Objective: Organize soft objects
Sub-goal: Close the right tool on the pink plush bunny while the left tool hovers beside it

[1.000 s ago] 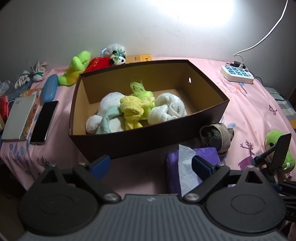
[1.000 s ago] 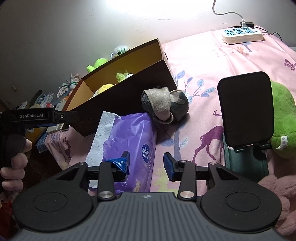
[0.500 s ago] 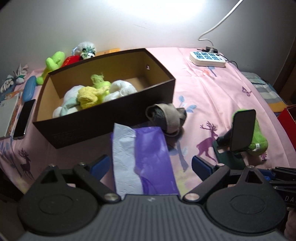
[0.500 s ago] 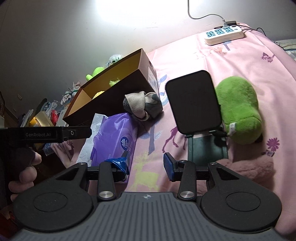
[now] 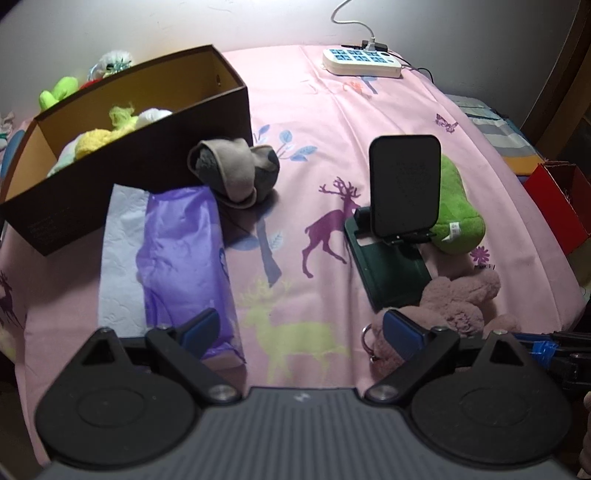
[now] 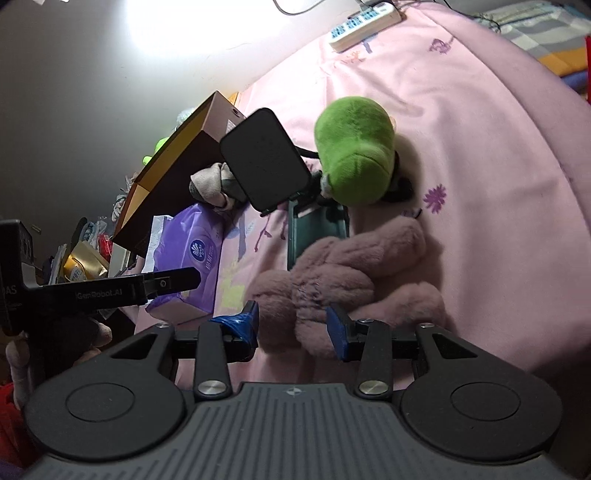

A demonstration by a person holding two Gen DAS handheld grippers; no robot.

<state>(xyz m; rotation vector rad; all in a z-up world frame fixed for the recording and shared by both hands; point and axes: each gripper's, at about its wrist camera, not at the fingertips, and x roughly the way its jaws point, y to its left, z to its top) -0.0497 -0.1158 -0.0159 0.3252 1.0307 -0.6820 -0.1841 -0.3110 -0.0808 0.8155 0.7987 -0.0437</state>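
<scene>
The left wrist view looks forward and down from the near edge of the bed (image 5: 369, 110), facing the wall, with the box (image 5: 147, 155) at far left and the power strip (image 5: 362, 62) near the far edge. The right wrist view sits lower and closer, rolled to one side, just above the pink plush (image 6: 332, 273) at the same near edge. Both views take in the phone stand (image 5: 404, 192) (image 6: 264, 158), green plush (image 5: 458, 218) (image 6: 354, 155), tissue pack (image 5: 181, 258) (image 6: 188, 254), box (image 6: 173, 166) and power strip (image 6: 364, 24). The right view also catches the left gripper (image 6: 173, 282) at its left side.
</scene>
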